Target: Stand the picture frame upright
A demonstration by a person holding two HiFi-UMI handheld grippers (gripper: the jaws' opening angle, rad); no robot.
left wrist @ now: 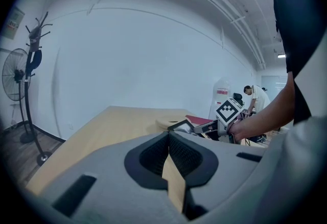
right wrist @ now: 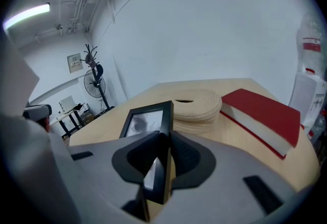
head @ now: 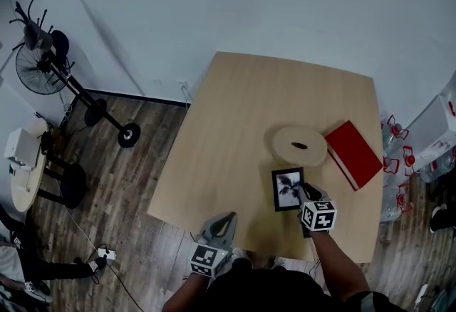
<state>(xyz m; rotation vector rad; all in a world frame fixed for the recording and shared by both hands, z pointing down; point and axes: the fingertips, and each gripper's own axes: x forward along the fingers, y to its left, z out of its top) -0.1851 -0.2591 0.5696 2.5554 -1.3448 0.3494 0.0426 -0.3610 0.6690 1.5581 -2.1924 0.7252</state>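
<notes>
Picture frame [head: 288, 189]: black border, a dark plant-like print behind glass. It sits just on the near side of the round woven mat [head: 299, 145], apart from it, over the light wooden surface [head: 235, 125]. In the right gripper view the frame [right wrist: 148, 118] is tilted, neither flat nor upright, glass turned up and to the left. Whether its lower edge touches the surface cannot be told.

Right gripper [head: 305, 193]: pinching the frame's right-hand border, one jaw on the glass side, the other behind it; this gripper [right wrist: 162, 141] carries the marker cube, near side of the mat.

Left gripper [head: 226, 219]: near-left of the mat, well apart from it, at the surface's near edge. Its own view shows the gripper [left wrist: 167, 136] with jaw tips pressed together and nothing between them.

Red book [head: 353, 154]: lies flat, just right of the mat, set at an angle.

Standing fan [head: 35, 68]: on the wood floor, far left of the mat, by the white wall.
</notes>
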